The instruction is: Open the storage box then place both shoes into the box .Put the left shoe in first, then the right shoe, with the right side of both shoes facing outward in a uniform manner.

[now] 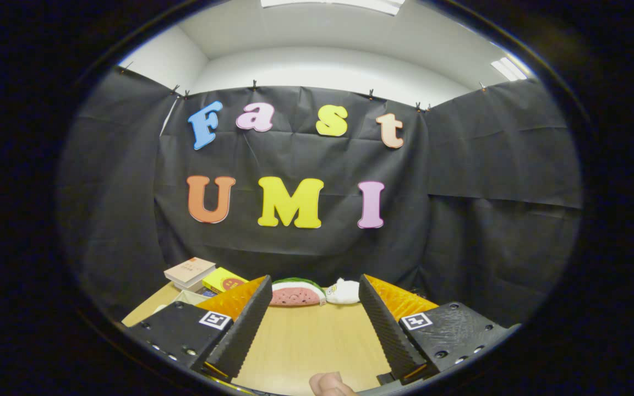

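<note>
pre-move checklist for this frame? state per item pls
1. Jaws open: ok. The gripper has its jaws spread wide apart.
2. Nothing held: ok. Bare light wooden tabletop shows between the jaws.
3. Storage box located: cannot tell from this view.
4. Shoes located: cannot tell from this view.
5. Far-edge clutter noted: ok. A watermelon-slice plush toy and a small white plush toy lie beyond the jaws by the black cloth wall; a stack of books and a flat yellow box sit further to one side.
6. Fingertip at the near edge: not ok, it lies between the jaws.
</note>
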